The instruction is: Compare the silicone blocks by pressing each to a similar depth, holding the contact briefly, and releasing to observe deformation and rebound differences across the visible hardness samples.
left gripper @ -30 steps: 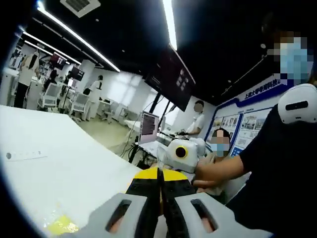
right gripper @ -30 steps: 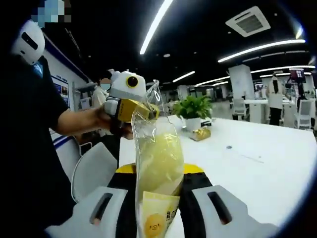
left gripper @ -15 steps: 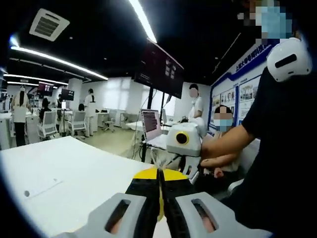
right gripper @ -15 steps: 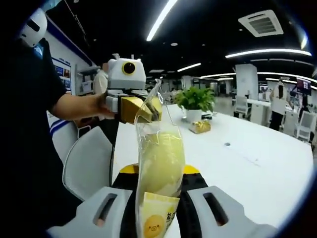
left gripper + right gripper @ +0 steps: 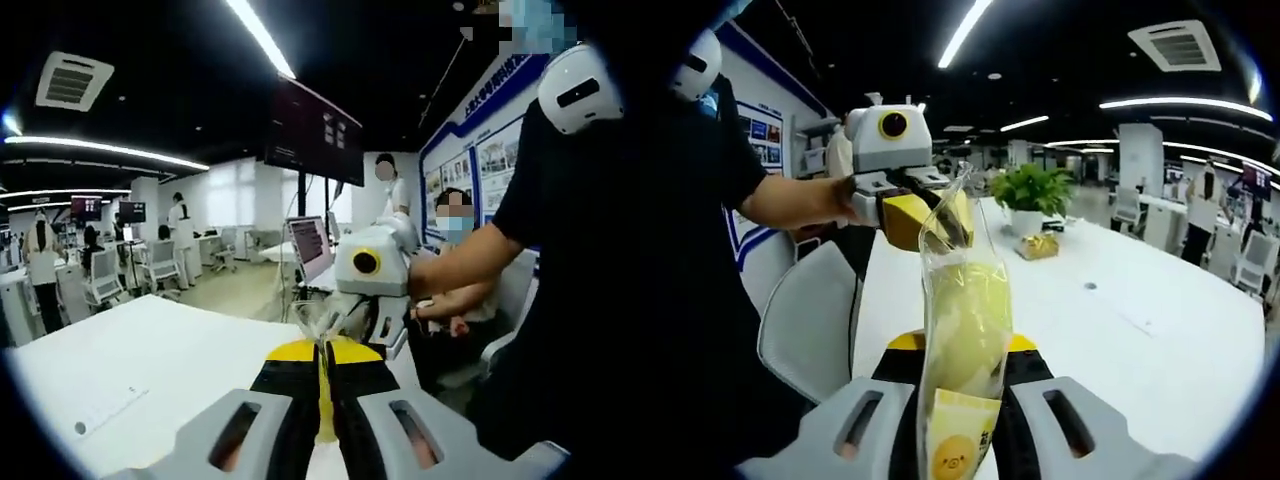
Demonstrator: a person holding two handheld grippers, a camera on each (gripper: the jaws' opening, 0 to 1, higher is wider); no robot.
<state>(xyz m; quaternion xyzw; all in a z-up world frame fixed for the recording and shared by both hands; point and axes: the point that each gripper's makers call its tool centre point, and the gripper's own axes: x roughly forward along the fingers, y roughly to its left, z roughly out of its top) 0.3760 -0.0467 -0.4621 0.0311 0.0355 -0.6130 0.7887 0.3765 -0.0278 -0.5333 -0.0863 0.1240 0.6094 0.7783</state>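
Observation:
A clear plastic bag (image 5: 965, 300) holding a pale yellow soft lump stands upright between the jaws of my right gripper (image 5: 960, 345), which is shut on its lower part. A yellow printed label shows at the bag's bottom. My left gripper (image 5: 930, 215), held by a person's hand, pinches the bag's top edge from the left. In the left gripper view my left gripper (image 5: 323, 350) is shut on a thin edge of the bag (image 5: 325, 322). Just beyond it is the right gripper (image 5: 365, 315), with a hand behind it. No separate silicone blocks lie in sight.
A white table (image 5: 1120, 320) stretches to the right, with a potted plant (image 5: 1032, 190) and a small gold item (image 5: 1040, 245) at its far end. A white chair (image 5: 810, 320) stands at the left. Beyond the table (image 5: 150, 350) are a laptop (image 5: 308, 243) and people.
Both views have swung with the hands, so the room behind has shifted. The bag stays held by both grippers, with the same grips.

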